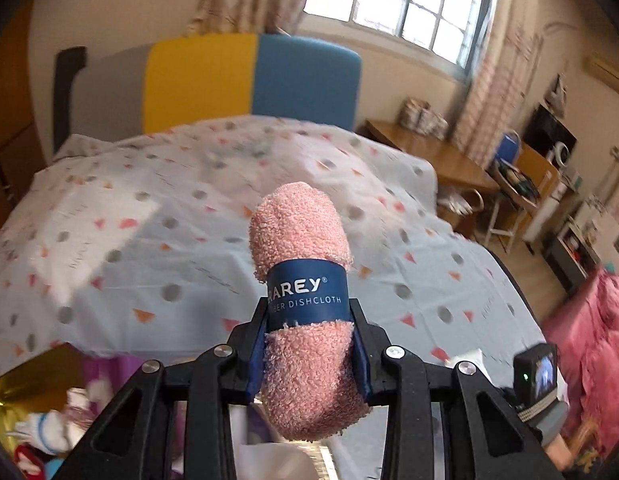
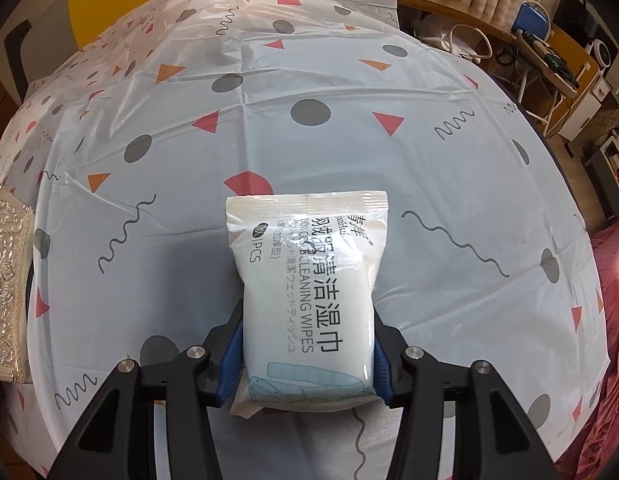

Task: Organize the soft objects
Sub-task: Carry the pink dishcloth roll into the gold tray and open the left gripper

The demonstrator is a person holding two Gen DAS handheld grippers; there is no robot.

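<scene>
Dishcloth first, from the left wrist view: we see our left gripper [image 1: 309, 354] with its fingers [image 1: 256, 364] clamped on a rolled pink dishcloth [image 1: 301, 248] just below its blue paper band [image 1: 305, 294]. The roll's long axis runs straight out along the fingers, its rounded free end pointing toward the far blue-and-yellow headboard [image 1: 253, 80]. It hangs clear of the patterned plastic sheet [image 1: 109, 220] on the bed; nothing touches it but the pads. Blur smears the sheet, and the colourful heap at lower left [image 1: 41, 432] is too cut off for us to name. A small camera unit [image 1: 539, 372] sits at right.

From the right wrist view, our right gripper [image 2: 309, 364] pinches a pack of cleaning wipes [image 2: 309, 276] by its near end, the blue pads [image 2: 231, 360] pressing into both sides. The pack's length also runs away from us along the fingers. We judge it hovers just above the sheet, though contact under the pack is hidden. An embossed silver box [image 2: 7, 280] lies well to the left, cropped by the frame edge; if that is the destination, the move is leftward.
</scene>
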